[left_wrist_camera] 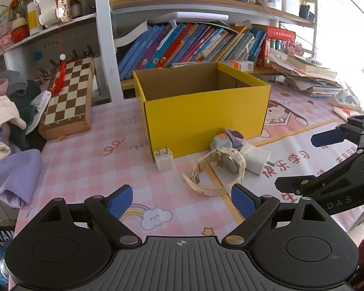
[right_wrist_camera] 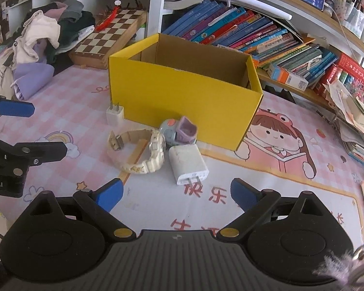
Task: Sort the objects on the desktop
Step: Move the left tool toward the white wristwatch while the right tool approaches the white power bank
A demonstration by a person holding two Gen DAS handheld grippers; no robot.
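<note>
left gripper (left_wrist_camera: 182, 200): jaws wide apart, blue pads facing each other, nothing between them, held low and level | right gripper (right_wrist_camera: 177, 195): jaws also wide apart, nothing held, level at similar height | both grippers side by side, each visible in the other's view

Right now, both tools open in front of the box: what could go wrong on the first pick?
1. The cream watch, small purple watch and large white charger lie bunched, seemingly touching; closing the right tool on one may drag the others.
2. The small white charger stands prongs up against the yellow box; a nudge from the left tool could topple it.
</note>
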